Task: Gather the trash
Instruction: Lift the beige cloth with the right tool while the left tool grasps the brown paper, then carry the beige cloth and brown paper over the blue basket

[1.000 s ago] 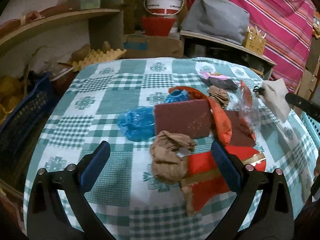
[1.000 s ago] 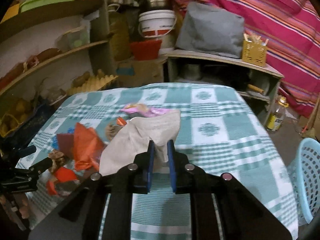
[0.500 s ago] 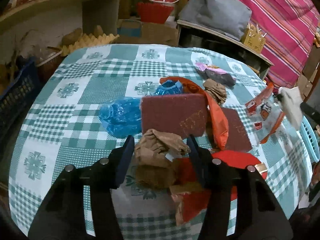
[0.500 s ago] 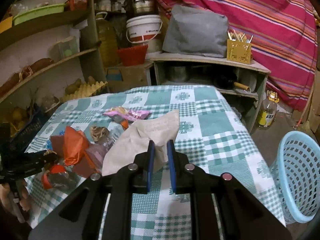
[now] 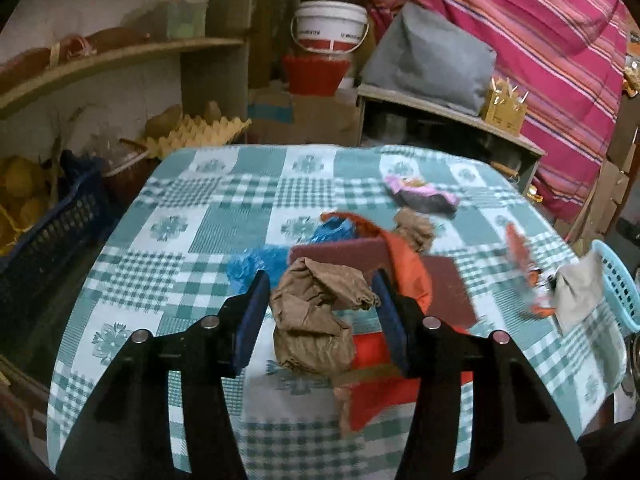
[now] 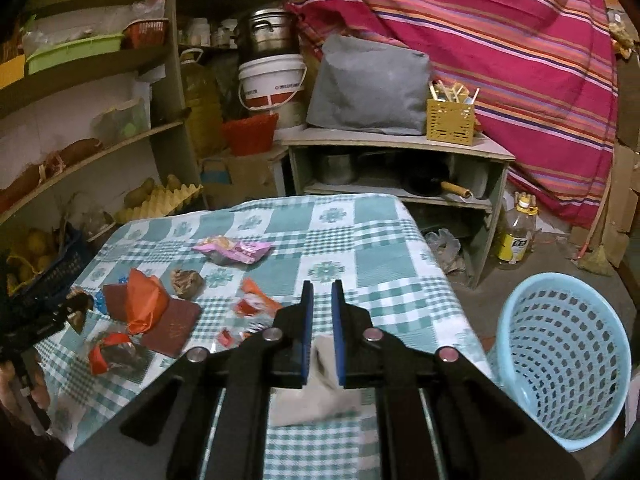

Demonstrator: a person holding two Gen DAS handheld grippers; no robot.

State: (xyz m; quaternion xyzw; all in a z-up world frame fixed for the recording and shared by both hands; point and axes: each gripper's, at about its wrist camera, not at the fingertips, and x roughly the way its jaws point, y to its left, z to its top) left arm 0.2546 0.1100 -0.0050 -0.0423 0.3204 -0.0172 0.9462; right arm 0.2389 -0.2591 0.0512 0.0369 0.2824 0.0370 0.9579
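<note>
My left gripper is shut on a crumpled brown paper wad and holds it just above the checked tablecloth. Under it lie a red foil wrapper, maroon scouring pads, blue plastic and orange plastic. My right gripper sits at the table's right edge, its jaws closing tighter on a beige paper that hangs low between the fingers. The light blue basket stands on the floor just to its right. The beige paper also shows in the left wrist view beside the basket.
A pink wrapper, a small brown wad and red-and-clear wrappers lie on the table. Beyond it stand shelves, a white bucket, a low cabinet and an oil bottle. A dark crate borders the left side.
The left jaws came together on the brown paper wad and raised it. The right gripper carried the beige paper rightward to the table edge near the basket, and the paper slid lower between the fingers.
</note>
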